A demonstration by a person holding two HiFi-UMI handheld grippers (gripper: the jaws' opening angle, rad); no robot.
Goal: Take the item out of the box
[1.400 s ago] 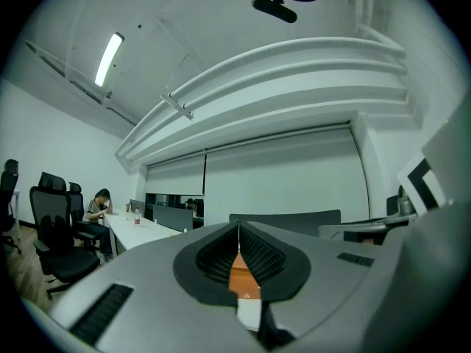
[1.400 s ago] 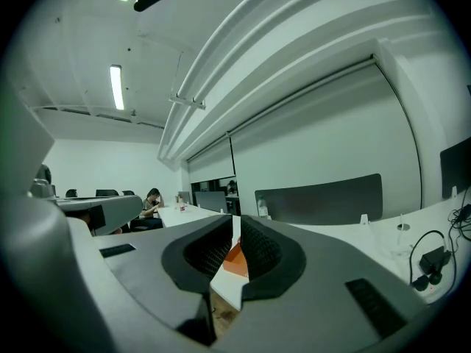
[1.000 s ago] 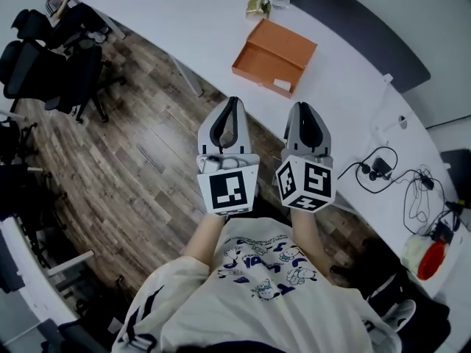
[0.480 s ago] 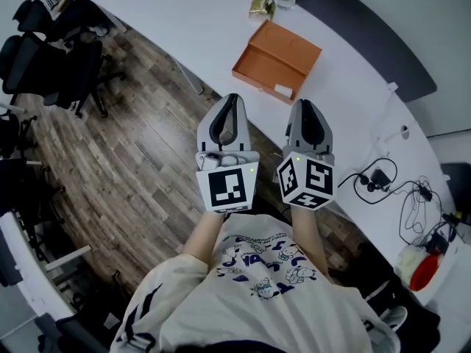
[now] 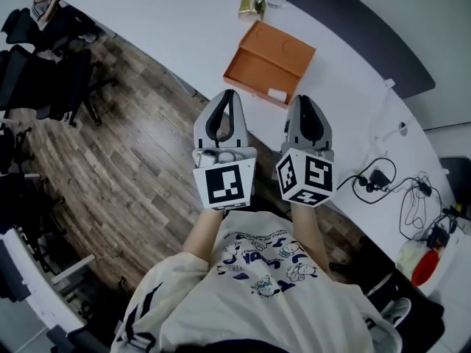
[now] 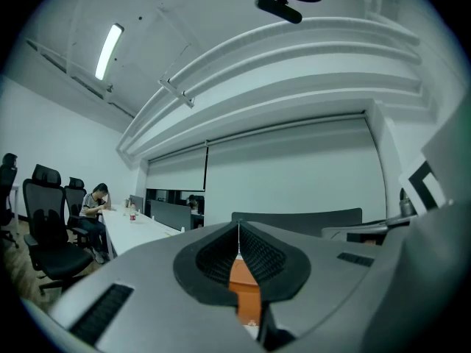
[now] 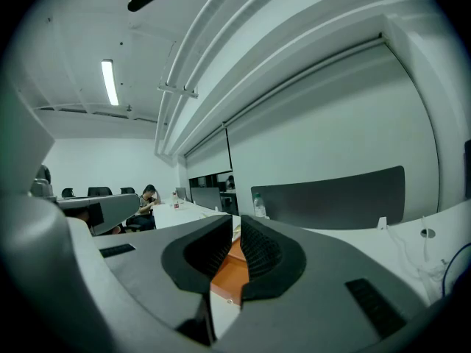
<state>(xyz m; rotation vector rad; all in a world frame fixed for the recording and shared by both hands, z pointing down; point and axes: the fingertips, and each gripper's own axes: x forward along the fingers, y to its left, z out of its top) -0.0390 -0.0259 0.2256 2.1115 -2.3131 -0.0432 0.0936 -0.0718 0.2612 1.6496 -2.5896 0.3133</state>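
1. Over the wood floor point(image 5: 140, 160), short of the surface point(image 5: 346, 116): compared with a second ago, left claw point(image 5: 227, 95) and right claw point(image 5: 305, 101) sit slightly nearer the orange box point(image 5: 268, 59). The gap has shrunk but neither touches it.
2. Judgement: still the approach; nothing taken out yet.
3. Left claw: jaws pressed together, nothing in them; box shows past the tips at 12 o'clock.
4. Right claw: jaws likewise closed and empty; box edge at about 11 o'clock from its tips.
5. Box: on the surface near its front edge, open, looks like a shallow tray with a hinged lid laid back toward 1 o'clock, orange card inside and out.
6. Small white piece point(image 5: 277, 94) at the box's 5 o'clock corner; item or label, cannot tell. Tray otherwise looks bare.
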